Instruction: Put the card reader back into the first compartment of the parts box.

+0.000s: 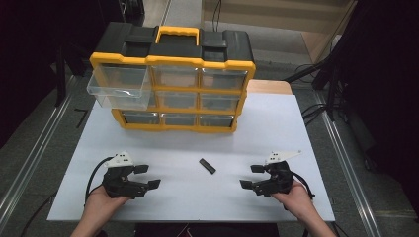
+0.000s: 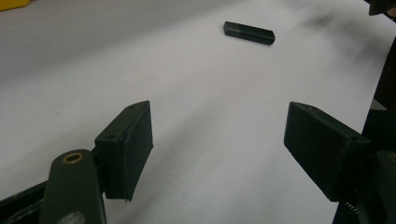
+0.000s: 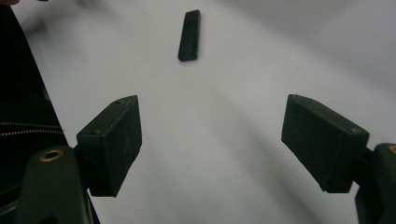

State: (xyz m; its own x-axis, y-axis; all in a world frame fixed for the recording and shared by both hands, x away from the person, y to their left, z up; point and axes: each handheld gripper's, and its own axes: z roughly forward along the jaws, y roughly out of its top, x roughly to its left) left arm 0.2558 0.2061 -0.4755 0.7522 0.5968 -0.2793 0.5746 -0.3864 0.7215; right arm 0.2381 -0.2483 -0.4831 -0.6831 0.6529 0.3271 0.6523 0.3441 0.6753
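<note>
while both grippers gape, small black bar (image 1: 207,166) lies apart between them.

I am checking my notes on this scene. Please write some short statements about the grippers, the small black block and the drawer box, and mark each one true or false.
1. The left gripper holds the small black block. False: the block lies free on the white table, between the two grippers.
2. The right gripper is open. True.
3. All drawers of the yellow and black organizer are pushed in. False: the top left drawer is pulled out.
4. The pulled-out drawer looks empty. True.
</note>
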